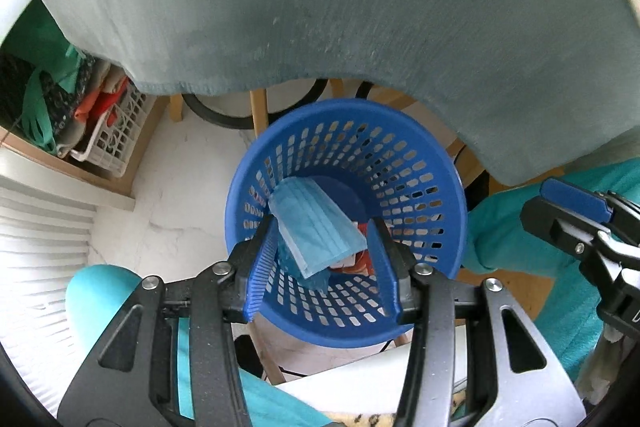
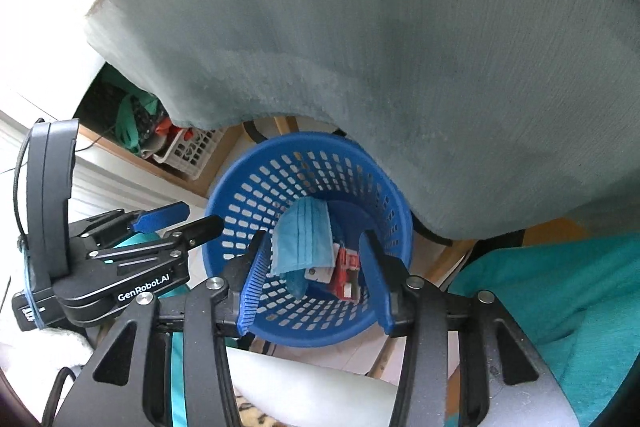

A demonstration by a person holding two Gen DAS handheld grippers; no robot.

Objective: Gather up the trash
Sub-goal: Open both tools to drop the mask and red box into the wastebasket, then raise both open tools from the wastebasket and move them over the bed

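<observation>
Both grippers hang over the blue basket (image 1: 420, 163), jaws apart and empty: the left gripper (image 1: 324, 267) and the right gripper (image 2: 314, 279). A blue face mask (image 1: 316, 227) lies inside the basket, tilted, its long axis slanting from the wall down toward the bottom, over red-and-white wrappers (image 2: 344, 267).

Before you: glossy perforated plastic basket (image 1: 420, 147), pleated matt paper-like face mask (image 1: 316, 227) (soft, non-woven look), ribbed grey-blue cloth table cover (image 1: 360, 7), pale wooden legs (image 1: 259, 107).
</observation>
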